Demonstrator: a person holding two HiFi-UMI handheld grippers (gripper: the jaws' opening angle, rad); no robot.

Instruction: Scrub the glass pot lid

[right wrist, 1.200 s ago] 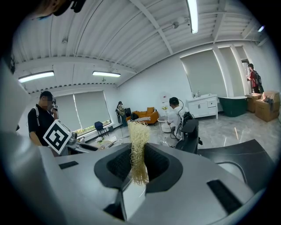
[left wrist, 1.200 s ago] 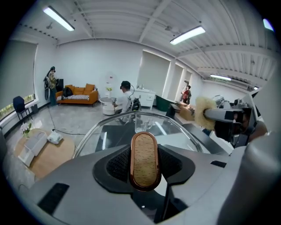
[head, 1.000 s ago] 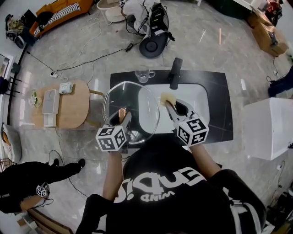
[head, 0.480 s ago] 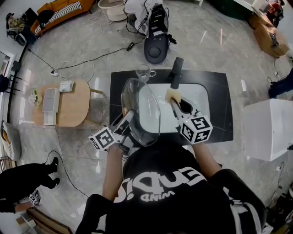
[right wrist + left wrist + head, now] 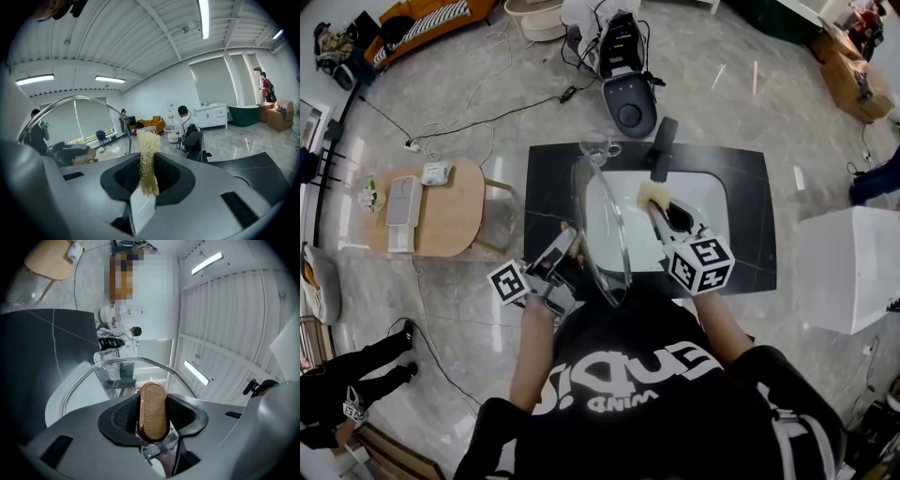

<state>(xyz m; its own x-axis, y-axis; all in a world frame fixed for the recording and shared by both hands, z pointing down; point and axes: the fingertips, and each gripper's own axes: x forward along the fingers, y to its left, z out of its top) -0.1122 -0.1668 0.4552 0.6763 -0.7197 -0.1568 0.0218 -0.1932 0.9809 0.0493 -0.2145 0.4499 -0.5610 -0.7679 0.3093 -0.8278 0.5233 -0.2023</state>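
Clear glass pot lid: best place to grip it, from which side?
Grip the oblong copper-rimmed wooden knob on the domed glass lid, from its outer side, jaws across the knob's narrow width, as the left gripper does; the glass looks too smooth and wide.

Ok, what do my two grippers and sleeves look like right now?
Left gripper and right gripper match: pale grey moulded bodies, black textured pads inside the jaws, each carrying a white cube with black square markers. The person wears a black short-sleeved T-shirt with white lettering.
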